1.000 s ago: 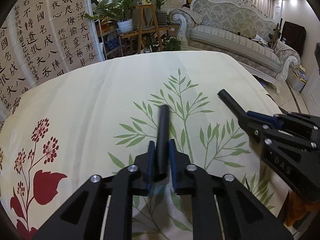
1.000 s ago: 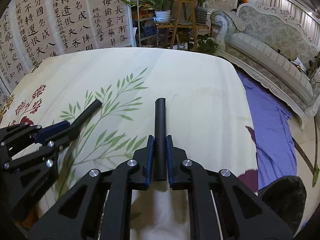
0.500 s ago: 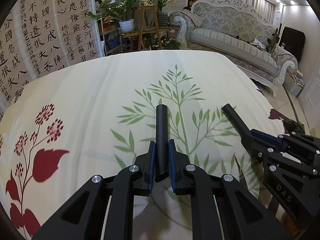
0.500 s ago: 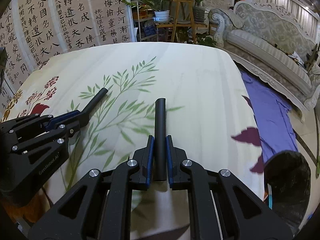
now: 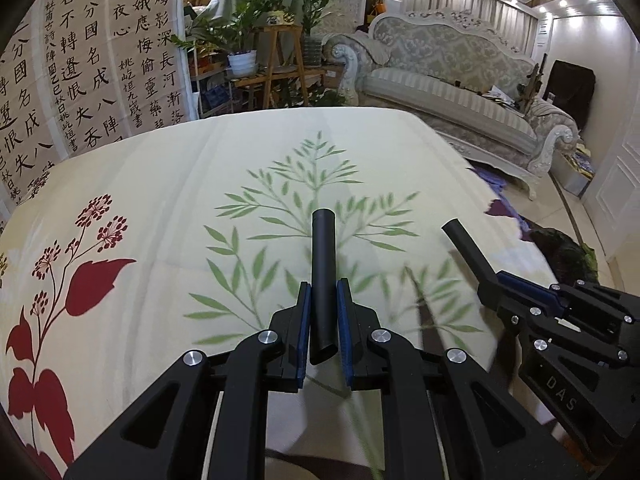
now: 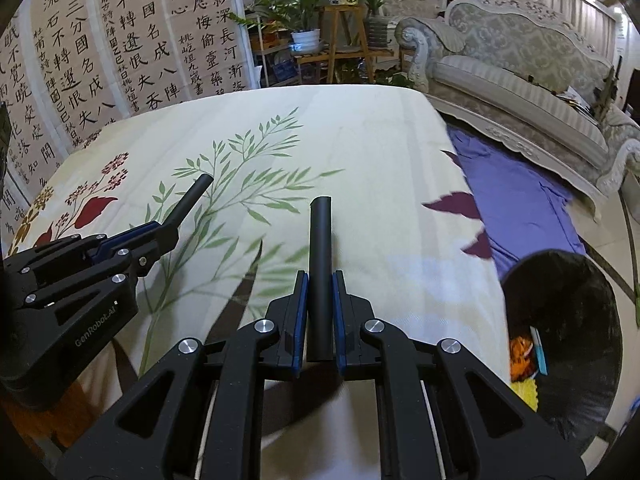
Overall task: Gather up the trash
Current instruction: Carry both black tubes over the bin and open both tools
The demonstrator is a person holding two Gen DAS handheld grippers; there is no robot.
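Trash bin point(image 6: 560, 320), black-lined, on floor at 4 o'clock off the table point(image 6: 360, 152) corner, wrappers inside. Left gripper point(image 5: 323, 312) jaws clamped on a black tube point(image 5: 323, 264); right gripper point(image 6: 319, 308) clamped on another black tube point(image 6: 320, 256). Both hover over floral tablecloth point(image 5: 160, 200); sofa point(image 5: 460, 92) at 1 o'clock.

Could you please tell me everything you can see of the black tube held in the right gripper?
The black tube is a straight, matte, round piece, plastic or rubber by its look, with a cleanly cut far end. The right gripper is shut on its near part, blue pads pressing both sides. It points forward along the fingers, above the leaf-printed cloth, touching nothing else. Whether it is hollow I cannot tell.
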